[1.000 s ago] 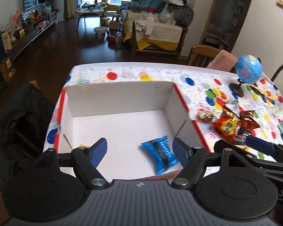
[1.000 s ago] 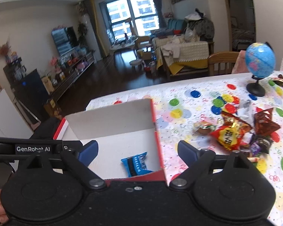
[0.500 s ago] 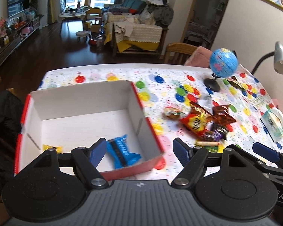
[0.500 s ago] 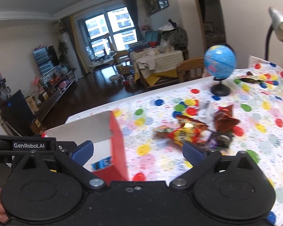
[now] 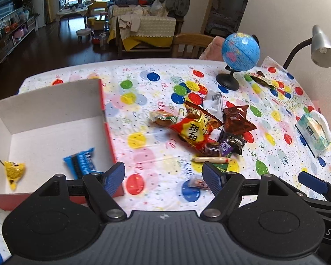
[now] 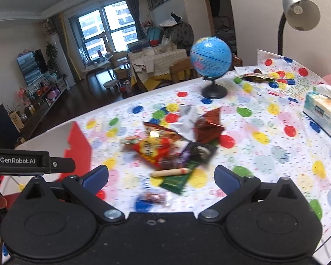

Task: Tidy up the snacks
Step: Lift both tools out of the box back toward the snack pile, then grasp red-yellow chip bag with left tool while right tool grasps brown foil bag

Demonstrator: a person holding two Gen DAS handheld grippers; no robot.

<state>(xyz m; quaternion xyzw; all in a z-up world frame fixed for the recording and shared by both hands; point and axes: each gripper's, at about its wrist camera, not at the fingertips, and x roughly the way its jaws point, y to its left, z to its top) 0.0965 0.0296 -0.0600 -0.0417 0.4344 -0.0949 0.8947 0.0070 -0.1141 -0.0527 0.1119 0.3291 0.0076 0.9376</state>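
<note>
I'm bringing both grippers toward the snack pile (image 5: 206, 130) lying mid-table, right of the box (image 5: 53, 110). Right gripper (image 6: 161, 176) is standing wide apart and empty; left gripper (image 5: 163, 177) is also parted, gripping nothing. I'm judging the sausage stick (image 6: 171, 172) the easiest pick: approach low, straddle it crosswise. Box is holding a blue packet (image 5: 81, 162) and a yellow packet (image 5: 14, 172).

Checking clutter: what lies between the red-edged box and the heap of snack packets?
Bare balloon-print tablecloth only, between the box and the snack pile; the left wrist view shows it best.
</note>
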